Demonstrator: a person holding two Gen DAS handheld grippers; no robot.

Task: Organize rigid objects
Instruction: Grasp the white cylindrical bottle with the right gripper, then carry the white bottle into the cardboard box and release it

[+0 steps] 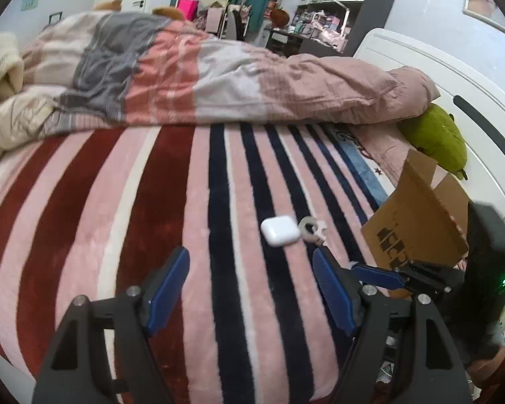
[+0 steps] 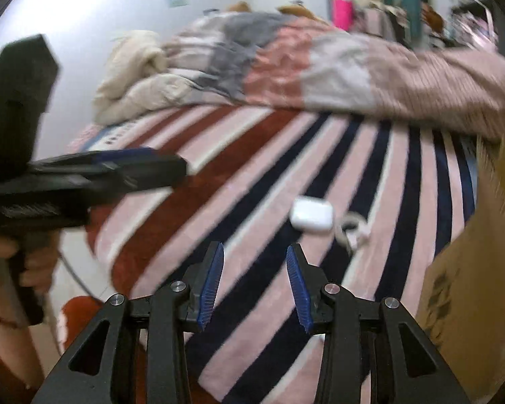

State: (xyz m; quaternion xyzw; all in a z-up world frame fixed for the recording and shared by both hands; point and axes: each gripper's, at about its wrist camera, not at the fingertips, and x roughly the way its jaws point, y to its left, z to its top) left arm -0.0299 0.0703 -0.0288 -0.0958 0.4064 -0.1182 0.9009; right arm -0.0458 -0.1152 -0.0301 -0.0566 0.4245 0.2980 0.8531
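A white earbud case (image 1: 280, 230) lies on the striped bed (image 1: 118, 202), just beside a small clip (image 1: 312, 229), near the cardboard box (image 1: 417, 222). Left tool (image 1: 250, 289) and right tool (image 2: 255, 289) hover spread, empty.

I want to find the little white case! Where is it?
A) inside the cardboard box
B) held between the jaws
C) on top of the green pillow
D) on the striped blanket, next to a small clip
D: the white case lies on the striped blanket, right beside the small clip, outside the cardboard box, with both sets of jaws empty.
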